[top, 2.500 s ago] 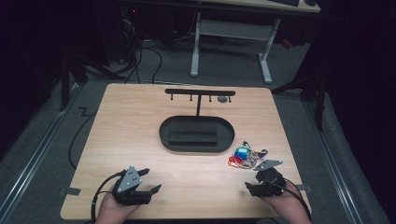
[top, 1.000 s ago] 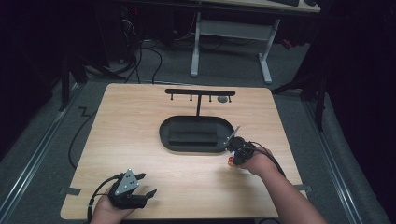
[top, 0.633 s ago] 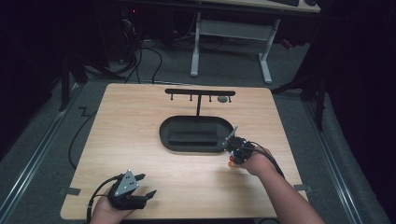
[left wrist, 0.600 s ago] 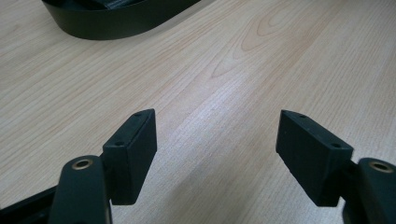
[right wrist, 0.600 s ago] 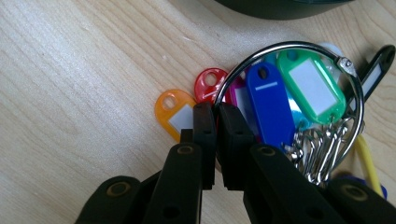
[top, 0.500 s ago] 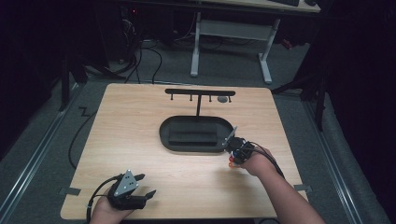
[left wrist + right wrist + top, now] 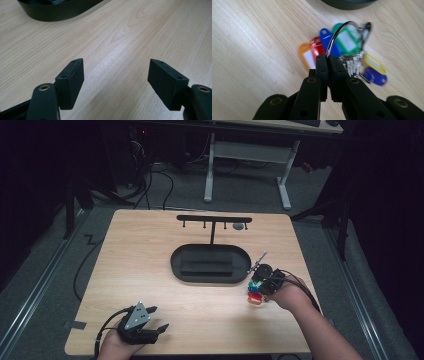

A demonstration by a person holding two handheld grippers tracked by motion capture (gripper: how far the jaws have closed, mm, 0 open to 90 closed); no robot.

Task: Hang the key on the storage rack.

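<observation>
Right gripper (image 7: 328, 58) has its jaws clenched on the metal ring (image 7: 339, 33) of a bunch of key tags (image 7: 342, 50), having just closed on it. The grip sits at the ring's lower edge; the coloured tags (orange, red, blue, green, yellow) dangle beyond the pads, blurred. In the high view the bunch (image 7: 254, 294) hangs just under the right gripper (image 7: 260, 282), right of the black oval tray (image 7: 210, 265) and near the table's (image 7: 150, 250) right side.

Left gripper (image 7: 115, 75) rests released near the table's front edge, jaws wide with bare wood between them; in the high view it (image 7: 157, 322) is well apart from the keys.

Behind the tray stands a rack (image 7: 214, 219) with 4 short pegs under its bar. Judged step: lifting the bunch, probably for a peg.

To do it well:
- Keep the pinch firm; a thin ring could pivot or slip between flat pads.
- Lift until the tags clear the tray rim, then let them stop swinging.
- Present the ring's open loop to the peg, not the tag cluster.
</observation>
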